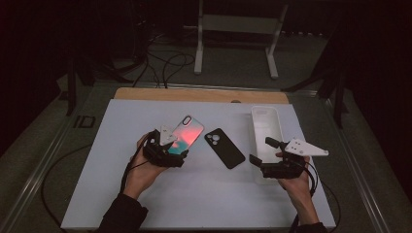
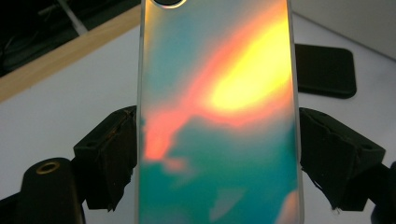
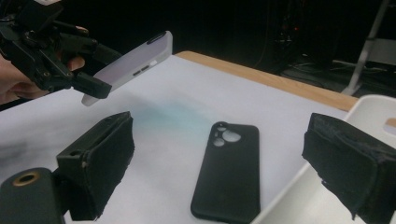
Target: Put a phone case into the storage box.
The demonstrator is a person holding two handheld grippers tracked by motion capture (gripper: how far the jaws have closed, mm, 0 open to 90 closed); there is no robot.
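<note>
Over the table: left gripper (image 1: 176, 151) clamps iridescent phone case (image 1: 186, 134), lifted
right gripper (image 1: 260, 151): jaws wide, empty
next: probably white tray (image 1: 266, 114)

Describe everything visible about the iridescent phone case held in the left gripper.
The iridescent teal, orange and yellow phone case is a slim rectangle with frosted translucent edges and a camera cutout at its far end. Its glossy back looks like plastic. The left gripper is shut on it, black pads pressing its two long sides near the lower end. In the right gripper view it hangs lifted above the white table, tilted upward away from the hand, side button cutouts showing. Nothing else touches it.
</note>
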